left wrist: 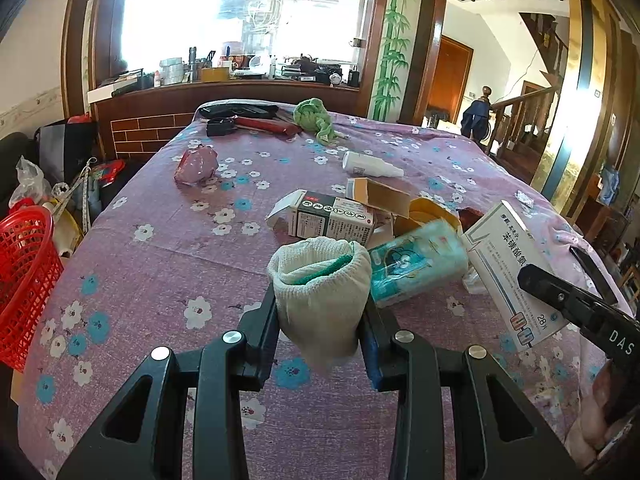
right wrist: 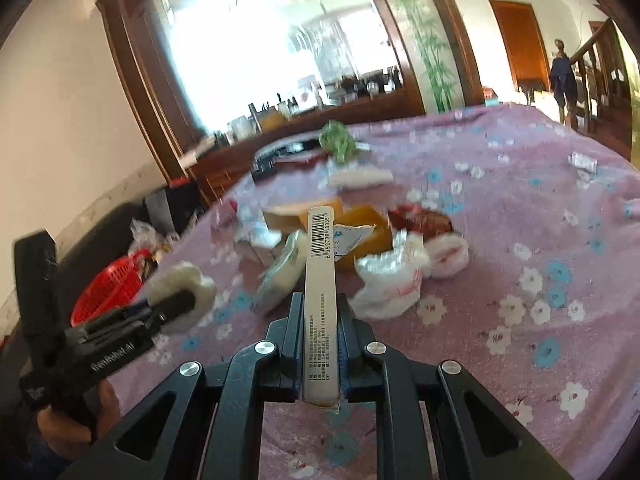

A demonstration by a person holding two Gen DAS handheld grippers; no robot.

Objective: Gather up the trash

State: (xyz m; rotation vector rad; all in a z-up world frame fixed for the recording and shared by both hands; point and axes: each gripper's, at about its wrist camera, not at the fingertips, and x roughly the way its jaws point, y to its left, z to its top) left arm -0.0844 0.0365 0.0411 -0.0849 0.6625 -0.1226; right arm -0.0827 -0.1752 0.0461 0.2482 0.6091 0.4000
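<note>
A: Start with the left wrist view. How far along does the collecting look?

B: Not far, I'd judge. The left gripper (left wrist: 320,320) has its fingers closed on a rolled white sock (left wrist: 320,276), held up above the flowered cloth of the counter (left wrist: 168,264). Most of the litter lies loose beyond it: a printed carton (left wrist: 332,220), an opened cardboard box (left wrist: 380,196), a teal tissue pack (left wrist: 418,264), a small white bottle (left wrist: 370,164) and a pink crumpled bag (left wrist: 196,166).

A: And where would it all go?

B: Likely the red basket (left wrist: 24,280), off the counter's left edge. I cannot see what it holds.

A: The white medicine box (left wrist: 516,276) at the right?

B: It is in the right gripper (left wrist: 560,296), which comes in from the right edge.

A: Now the right wrist view.

B: It is blurred, but the near part reads well. The right gripper (right wrist: 320,312) has its fingers clamped on the medicine box (right wrist: 320,280), seen edge-on with its barcode up, lifted clear of the cloth. Below and beyond lie a crumpled white plastic bag (right wrist: 392,284) and a yellow box (right wrist: 360,232). The left gripper (right wrist: 176,304) with its sock shows at the left, near the red basket (right wrist: 108,288).

A: So, the tally?

B: Two items in hand, neither dropped in yet, and the heap mostly waiting.
</note>
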